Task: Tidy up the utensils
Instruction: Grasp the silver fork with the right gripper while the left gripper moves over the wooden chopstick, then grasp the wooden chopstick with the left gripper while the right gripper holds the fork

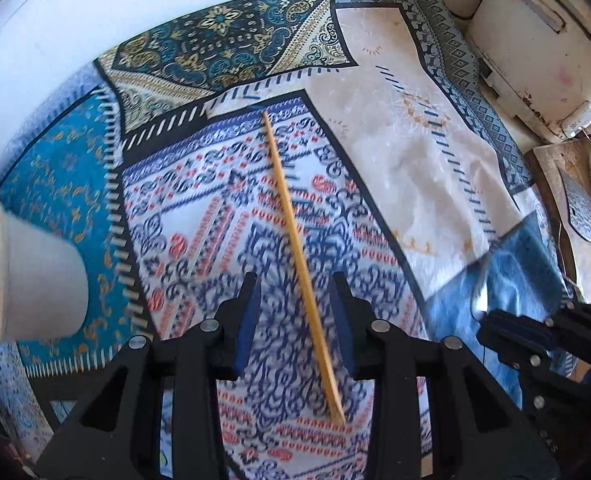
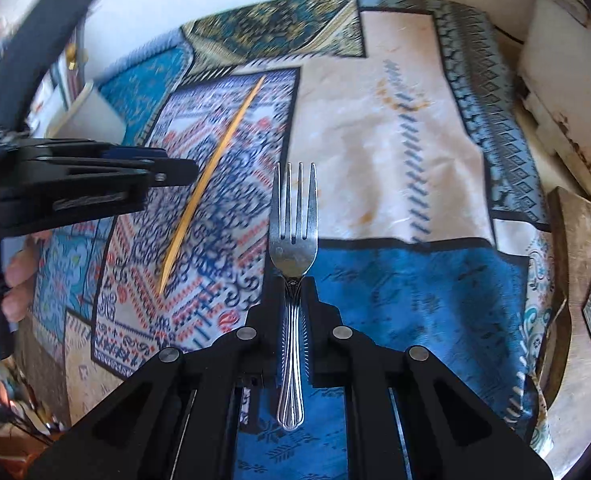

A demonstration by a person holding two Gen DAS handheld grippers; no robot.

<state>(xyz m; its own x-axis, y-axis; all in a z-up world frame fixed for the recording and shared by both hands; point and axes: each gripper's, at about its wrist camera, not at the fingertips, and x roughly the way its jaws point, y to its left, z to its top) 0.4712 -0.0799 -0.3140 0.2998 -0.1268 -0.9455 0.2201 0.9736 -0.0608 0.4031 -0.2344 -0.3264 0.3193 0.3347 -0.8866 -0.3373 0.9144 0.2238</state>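
Observation:
A wooden chopstick [image 1: 295, 248] lies slantwise on the patterned cloth [image 1: 199, 216]. My left gripper [image 1: 295, 300] hangs over its near half, open, with the stick between the blue pads [image 1: 249, 320] and touching neither. In the right wrist view the same chopstick [image 2: 211, 172] lies left of centre, and the left gripper [image 2: 175, 172] reaches in from the left. My right gripper [image 2: 293, 284] is shut on the handle of a steel fork [image 2: 293, 216], tines pointing away and held above the cloth. A white cup [image 1: 35, 280] lies on its side at the left.
A white appliance [image 1: 535, 40] stands at the back right, against a white wall behind the table. A wooden board [image 2: 575, 280] with an embossed metal piece on it lies at the right edge. A person's fingers [image 2: 19, 280] show behind the left gripper.

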